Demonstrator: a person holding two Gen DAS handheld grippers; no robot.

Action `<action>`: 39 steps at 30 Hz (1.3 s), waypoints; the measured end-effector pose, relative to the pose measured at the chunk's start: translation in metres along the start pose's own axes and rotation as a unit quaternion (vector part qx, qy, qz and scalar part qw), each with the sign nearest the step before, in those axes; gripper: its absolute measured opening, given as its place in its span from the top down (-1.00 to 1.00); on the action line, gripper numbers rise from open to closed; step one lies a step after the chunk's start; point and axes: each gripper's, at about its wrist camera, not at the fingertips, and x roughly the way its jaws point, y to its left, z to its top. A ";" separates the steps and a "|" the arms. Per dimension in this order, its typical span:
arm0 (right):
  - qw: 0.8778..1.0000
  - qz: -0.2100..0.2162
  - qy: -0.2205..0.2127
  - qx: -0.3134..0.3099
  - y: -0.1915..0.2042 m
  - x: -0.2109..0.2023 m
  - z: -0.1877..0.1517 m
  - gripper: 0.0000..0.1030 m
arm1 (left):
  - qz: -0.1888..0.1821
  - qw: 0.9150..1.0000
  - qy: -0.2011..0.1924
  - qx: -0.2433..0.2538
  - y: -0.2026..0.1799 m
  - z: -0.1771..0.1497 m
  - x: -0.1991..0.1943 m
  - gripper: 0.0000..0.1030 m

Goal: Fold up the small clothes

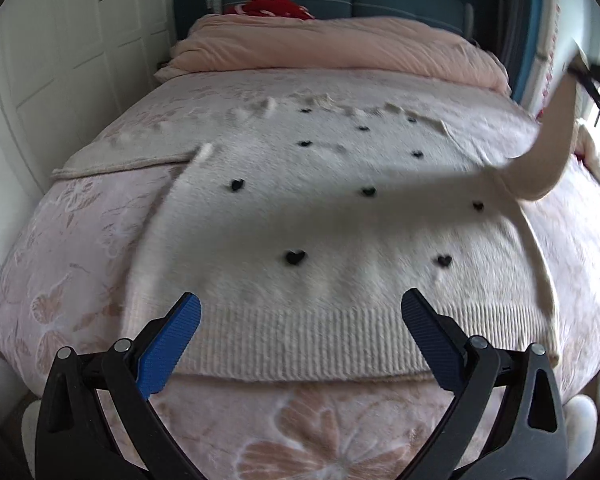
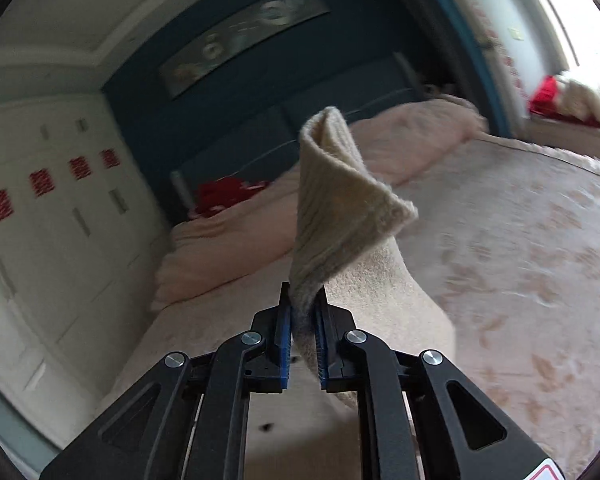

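Observation:
A cream sweater (image 1: 320, 216) with small black hearts lies flat on the bed, ribbed hem nearest me. My left gripper (image 1: 300, 312) is open and empty, just above the hem. The sweater's right sleeve (image 1: 548, 148) is lifted off the bed toward the upper right, where my right gripper (image 1: 592, 76) holds its end. In the right wrist view my right gripper (image 2: 304, 320) is shut on the sleeve's ribbed cuff (image 2: 340, 200), which stands up from the jaws. The left sleeve (image 1: 124, 156) lies out to the left.
The bed has a pink floral blanket (image 1: 80, 248) and a folded pink duvet (image 1: 332, 48) at the headboard, with a red item (image 1: 272, 4) behind it. White wardrobe doors (image 1: 72, 48) stand at the left. A window sill (image 2: 572, 120) with red and cream items is at the right.

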 end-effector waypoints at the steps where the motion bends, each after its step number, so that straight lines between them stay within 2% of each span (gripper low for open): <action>1: 0.999 0.027 0.011 -0.020 0.033 0.014 -0.003 0.79 | 0.001 1.000 -0.003 -0.005 0.004 0.002 -0.002 -0.91; 2: 0.997 0.056 0.025 -0.043 0.072 0.033 -0.010 0.77 | 0.003 1.000 -0.005 -0.011 0.010 0.003 -0.003 -0.91; 4: 0.992 0.088 0.052 -0.077 0.124 0.065 -0.029 0.71 | 0.008 1.000 -0.010 -0.023 0.023 0.007 -0.005 -0.91; 5: 0.988 0.099 0.072 -0.093 0.150 0.086 -0.044 0.62 | 0.009 0.999 -0.011 -0.030 0.030 0.009 -0.006 -0.91; 6: 0.984 0.112 0.097 -0.101 0.168 0.105 -0.059 0.29 | 0.010 0.999 -0.010 -0.034 0.035 0.011 -0.007 -0.91; 7: 0.980 0.121 0.122 -0.105 0.182 0.121 -0.073 0.12 | 0.011 0.999 -0.008 -0.041 0.042 0.014 -0.006 -0.91; 8: 0.977 0.124 0.138 -0.109 0.194 0.132 -0.091 0.05 | 0.007 0.999 -0.005 -0.048 0.049 0.017 -0.005 -0.91; 10: 0.975 0.132 0.146 -0.101 0.199 0.131 -0.110 0.05 | 0.006 0.998 -0.004 -0.058 0.061 0.024 -0.004 -0.91; 13: 0.979 0.127 0.147 -0.061 0.175 0.105 -0.128 -0.11 | -0.016 0.997 -0.004 -0.071 0.077 0.041 0.007 -0.91; 16: 0.983 0.058 0.171 -0.026 0.118 0.080 -0.147 -0.17 | -0.066 0.993 0.013 -0.097 0.086 0.071 0.041 -0.91; 18: 0.982 0.001 0.191 -0.004 0.075 0.064 -0.162 -0.17 | -0.087 0.990 0.023 -0.108 0.083 0.095 0.069 -0.91; 20: 0.978 -0.033 0.201 0.037 0.037 0.052 -0.172 -0.18 | -0.105 0.987 0.032 -0.121 0.073 0.126 0.109 -0.91; 22: 0.976 -0.042 0.199 0.074 0.008 0.045 -0.179 -0.19 | -0.124 0.982 0.042 -0.138 0.066 0.148 0.147 -0.91; 24: 0.975 -0.042 0.194 0.102 -0.010 0.044 -0.181 -0.19 | -0.124 0.976 0.073 -0.163 0.060 0.164 0.188 -0.90; 25: 0.973 -0.038 0.195 0.115 -0.016 0.049 -0.179 -0.19 | -0.124 0.971 0.095 -0.183 0.059 0.169 0.213 -0.89; 27: 0.970 -0.029 0.196 0.140 -0.030 0.063 -0.182 -0.19 | -0.103 0.963 0.118 -0.220 0.058 0.170 0.242 -0.63; 28: 0.969 -0.023 0.197 0.149 -0.033 0.068 -0.181 -0.19 | -0.108 0.960 0.121 -0.228 0.056 0.171 0.250 -0.56; 29: 0.967 -0.020 0.197 0.162 -0.037 0.076 -0.181 -0.19 | -0.112 0.958 0.125 -0.232 0.055 0.172 0.256 -0.27; 30: 0.966 -0.015 0.196 0.170 -0.041 0.085 -0.180 -0.19 | -0.118 0.957 0.128 -0.233 0.052 0.174 0.262 0.15; 31: 0.965 -0.012 0.195 0.174 -0.040 0.092 -0.180 -0.19 | -0.120 0.957 0.131 -0.230 0.051 0.176 0.265 0.36; 32: 0.965 -0.013 0.194 0.175 -0.041 0.104 -0.178 -0.19 | -0.130 0.957 0.131 -0.224 0.049 0.180 0.269 0.76; 33: 0.965 -0.015 0.193 0.174 -0.038 0.115 -0.180 -0.17 | -0.138 0.957 0.129 -0.220 0.048 0.186 0.270 0.79; 34: 0.966 -0.021 0.191 0.173 -0.040 0.124 -0.177 -0.09 | -0.137 0.961 0.112 -0.211 0.047 0.196 0.266 0.80; 35: 0.968 -0.033 0.182 0.171 -0.043 0.133 -0.171 0.51 | -0.135 0.966 0.092 -0.199 0.047 0.204 0.260 0.81; 36: 0.969 -0.037 0.174 0.171 -0.044 0.135 -0.164 0.93 | -0.137 0.970 0.070 -0.186 0.043 0.215 0.251 0.81; 37: 0.973 -0.041 0.145 0.172 -0.045 0.130 -0.152 0.97 | -0.146 0.973 0.037 -0.174 0.042 0.229 0.235 0.82; 39: 0.982 -0.028 0.088 0.164 -0.042 0.109 -0.135 0.97 | -0.161 0.973 0.004 -0.167 0.046 0.241 0.217 0.82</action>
